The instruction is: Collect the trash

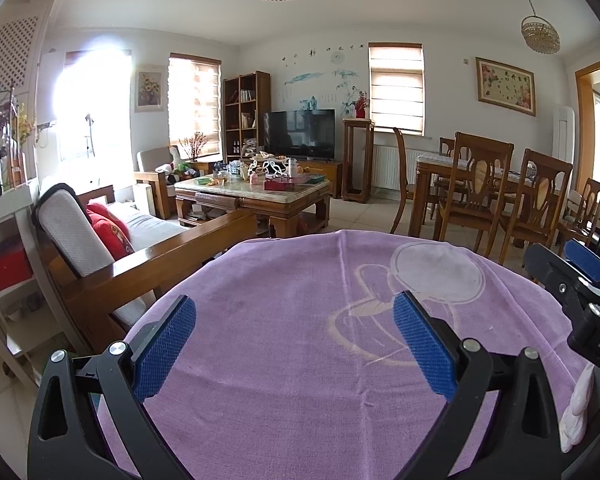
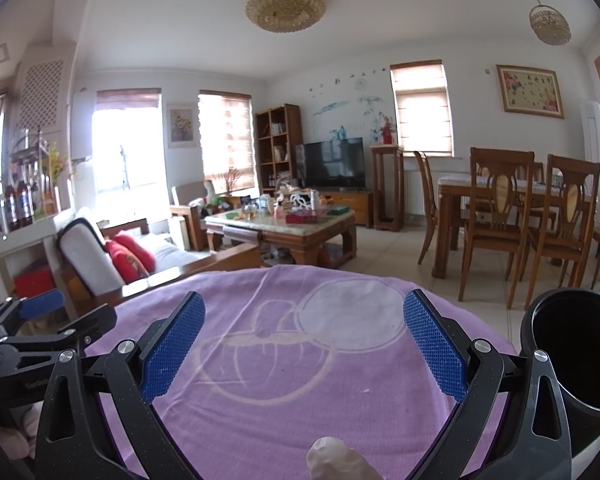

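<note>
Both grippers, left gripper [image 1: 294, 344] and right gripper [image 2: 304, 342], hang wide apart, empty. Crumpled wad [image 2: 336, 460] sits at the purple cloth's [image 2: 284, 392] near edge; a clumsy grab could knock it off before it reaches the black bin [image 2: 572, 356].

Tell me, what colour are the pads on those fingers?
Blue, with a fine mesh-like texture, on black fingers. The right wrist view shows them best.

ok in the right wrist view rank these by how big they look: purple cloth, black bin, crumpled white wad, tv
1. purple cloth
2. black bin
3. The tv and the crumpled white wad look similar; the wad is cut off by the frame edge and much nearer, so I won't rank them.
</note>
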Available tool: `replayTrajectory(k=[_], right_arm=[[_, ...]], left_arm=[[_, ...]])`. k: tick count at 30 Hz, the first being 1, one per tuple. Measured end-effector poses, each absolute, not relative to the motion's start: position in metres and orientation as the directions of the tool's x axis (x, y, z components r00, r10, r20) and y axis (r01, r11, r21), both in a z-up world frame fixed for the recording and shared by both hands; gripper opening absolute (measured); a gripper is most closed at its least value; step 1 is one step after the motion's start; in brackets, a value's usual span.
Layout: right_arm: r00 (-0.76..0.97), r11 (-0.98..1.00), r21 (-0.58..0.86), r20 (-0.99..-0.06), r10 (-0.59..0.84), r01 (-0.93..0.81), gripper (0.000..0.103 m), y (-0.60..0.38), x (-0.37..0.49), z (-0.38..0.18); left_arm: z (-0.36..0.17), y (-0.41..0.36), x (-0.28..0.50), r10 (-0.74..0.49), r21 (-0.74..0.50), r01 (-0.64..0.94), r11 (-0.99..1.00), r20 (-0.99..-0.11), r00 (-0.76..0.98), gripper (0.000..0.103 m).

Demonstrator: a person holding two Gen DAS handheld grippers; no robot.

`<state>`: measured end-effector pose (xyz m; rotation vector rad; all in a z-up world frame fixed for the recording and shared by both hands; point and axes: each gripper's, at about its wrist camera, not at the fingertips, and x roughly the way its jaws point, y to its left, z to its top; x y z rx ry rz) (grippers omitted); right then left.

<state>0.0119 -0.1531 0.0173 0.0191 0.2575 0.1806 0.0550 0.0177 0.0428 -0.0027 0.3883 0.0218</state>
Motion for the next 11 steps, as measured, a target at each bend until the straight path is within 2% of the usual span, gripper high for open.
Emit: replayTrajectory(k=[11], right_arm=[[0.950, 0.983, 0.042, -0.254, 0.182, -0.177, 0.098, -0.1522, 0.0124, 0.0165]], left_arm=[[0.0420, 0.0180, 0.0562, 0.019, 0.016, -0.014, 1.000, -0.370, 0.929, 0.098]])
